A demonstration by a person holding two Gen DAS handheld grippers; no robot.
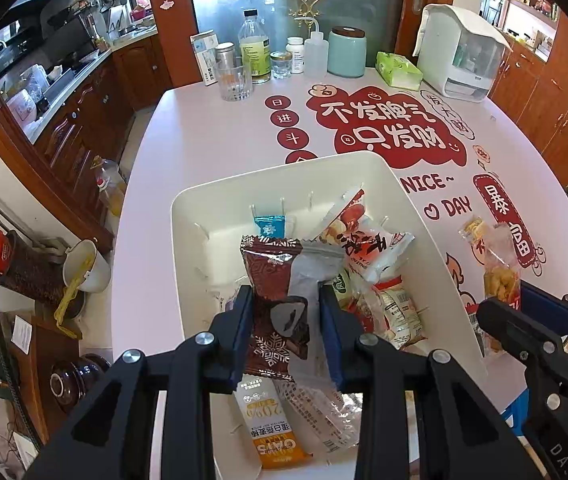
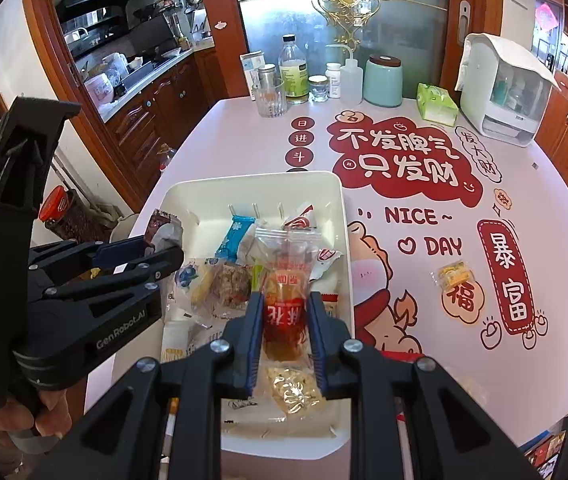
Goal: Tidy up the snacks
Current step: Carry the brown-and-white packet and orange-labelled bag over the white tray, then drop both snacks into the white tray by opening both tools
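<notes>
Both grippers angle down over the white bin (image 2: 345, 216): left gripper (image 1: 285, 320) pinching a brown snack pack (image 1: 274, 280), right gripper (image 2: 285, 320) pinching a clear red-label bag (image 2: 287, 280). One yellow snack (image 2: 452, 274) sits out near the table's (image 2: 543, 208) right edge.

Wood kitchen cabinets (image 2: 140, 120), frosted glass door (image 1: 299, 8) w/ gold ornament, pink printed table (image 2: 443, 208).

— Where's the bin (image 2: 345, 216)?

— On my table (image 2: 523, 208), near its left edge, snack packets (image 2: 236, 276) lying in it.

— And beyond it?

— Bottles (image 2: 293, 70), a glass (image 2: 271, 98) and a jar (image 2: 382, 80) stand along the far edge; a small packet (image 2: 452, 275) lies alone to the bin's right.
</notes>
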